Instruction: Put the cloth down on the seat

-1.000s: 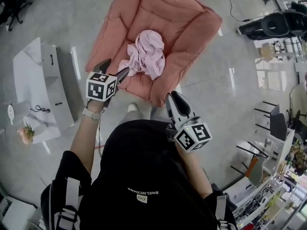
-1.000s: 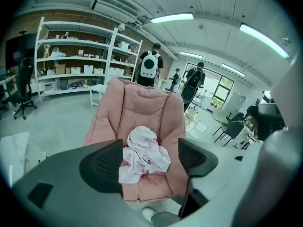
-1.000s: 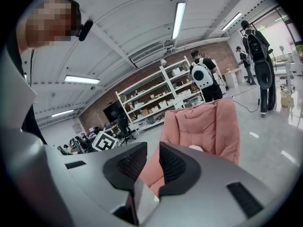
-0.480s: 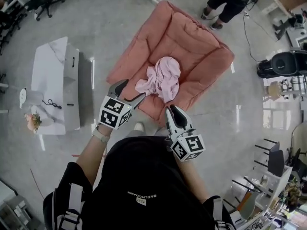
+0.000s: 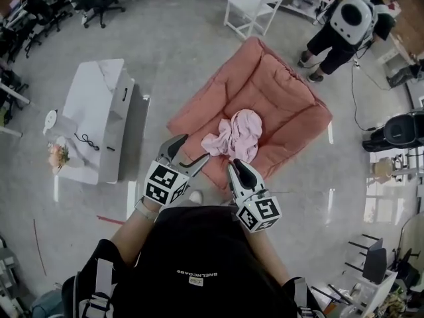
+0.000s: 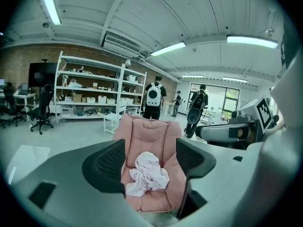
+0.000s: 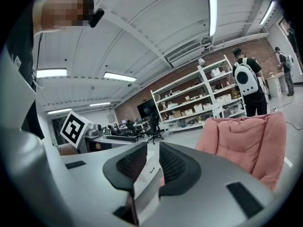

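While the cloth [image 5: 233,135] lies crumpled at the centre of the seat [image 5: 278,88], we record the left gripper [image 5: 196,147] empty, jaws wide but closing. The right gripper [image 5: 238,167] is narrowly apart and empty. A white table [image 5: 99,105] stands nearby, and a person [image 5: 344,25] beyond.

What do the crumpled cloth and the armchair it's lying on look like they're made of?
Cloth: thin, soft pale-pink fabric, matte, perhaps cotton; it bunches in loose folds. Armchair: padded salmon-pink textile upholstery, matte; puffy stitched panels suggest thick stuffing, exact weave unclear.
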Motion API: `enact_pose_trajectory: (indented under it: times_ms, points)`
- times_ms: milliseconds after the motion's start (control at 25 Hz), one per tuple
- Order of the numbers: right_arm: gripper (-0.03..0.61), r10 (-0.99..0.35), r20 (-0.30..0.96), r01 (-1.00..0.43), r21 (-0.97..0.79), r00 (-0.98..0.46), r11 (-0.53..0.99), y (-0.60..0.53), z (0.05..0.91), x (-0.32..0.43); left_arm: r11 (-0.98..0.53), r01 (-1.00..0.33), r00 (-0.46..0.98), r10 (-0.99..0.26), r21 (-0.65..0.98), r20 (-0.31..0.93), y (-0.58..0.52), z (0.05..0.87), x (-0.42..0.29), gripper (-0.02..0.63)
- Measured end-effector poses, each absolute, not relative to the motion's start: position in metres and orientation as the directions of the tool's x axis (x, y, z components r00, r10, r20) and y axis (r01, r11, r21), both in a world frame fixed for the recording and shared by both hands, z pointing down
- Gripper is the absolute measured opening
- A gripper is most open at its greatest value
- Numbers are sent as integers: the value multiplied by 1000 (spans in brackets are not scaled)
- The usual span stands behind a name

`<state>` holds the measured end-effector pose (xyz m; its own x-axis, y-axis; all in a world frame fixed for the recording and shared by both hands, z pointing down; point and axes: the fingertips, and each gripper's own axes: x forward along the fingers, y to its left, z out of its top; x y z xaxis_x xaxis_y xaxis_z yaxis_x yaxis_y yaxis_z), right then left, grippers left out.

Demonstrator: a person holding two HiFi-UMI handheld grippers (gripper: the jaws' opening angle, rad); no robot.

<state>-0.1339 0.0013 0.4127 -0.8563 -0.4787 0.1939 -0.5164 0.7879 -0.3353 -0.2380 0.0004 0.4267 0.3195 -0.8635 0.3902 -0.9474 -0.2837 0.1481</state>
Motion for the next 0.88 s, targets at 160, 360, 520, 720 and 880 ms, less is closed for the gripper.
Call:
enact_pose_trajectory:
  times_ms: [160,360,520,720,880]
  points:
    - [97,-458,184,-494,-335,-869,802,10,404,-142,-270,-953,303,-881,141,363,22,413,-238,319]
    - [97,-440,171,-472,-357,-882,806,23,392,-146,-236,-963,267,-908,132,323,50,398,-234,227]
    - [97,-432,149,-456,-352,-889,817,31,381,-151,-196,-974,222,-933,116,284,64,386,-236,142]
    - [97,-432,145,-455,-354,-890,817,37,385,-157,-167,-980,190,-950,111,248,75,382,-246,46]
    - [97,-428,131,-445,-356,-894,822,43,381,-168,-173,-969,211,-951,175,226,85,378,-257,17]
